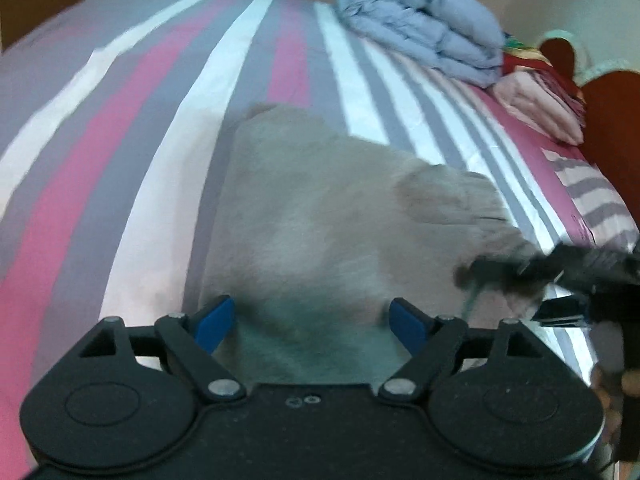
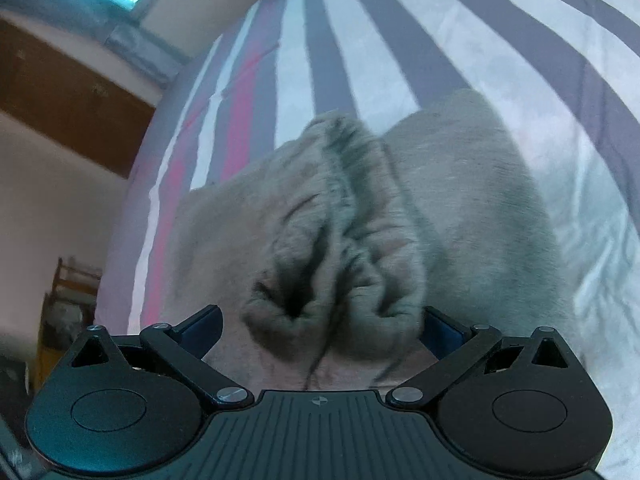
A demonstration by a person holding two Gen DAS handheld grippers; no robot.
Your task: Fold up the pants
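Observation:
Grey-beige pants [image 1: 320,208] lie on the striped bed [image 1: 120,128]. My left gripper [image 1: 312,320] is open, its blue pads [image 1: 216,320] wide apart just above the near part of the pants, holding nothing. My right gripper [image 2: 320,324] is open; the gathered elastic waistband [image 2: 336,248] of the pants [image 2: 480,208] bunches up between its spread fingers, with a drawstring hanging down. The right gripper also shows, blurred, in the left wrist view [image 1: 560,276] at the right edge of the pants.
A folded lavender blanket [image 1: 424,28] and a folded pink cloth [image 1: 540,108] lie at the bed's far right. A dark red headboard [image 1: 612,128] stands beyond them. A wooden cupboard [image 2: 60,96] and a wall stand past the bed's left side.

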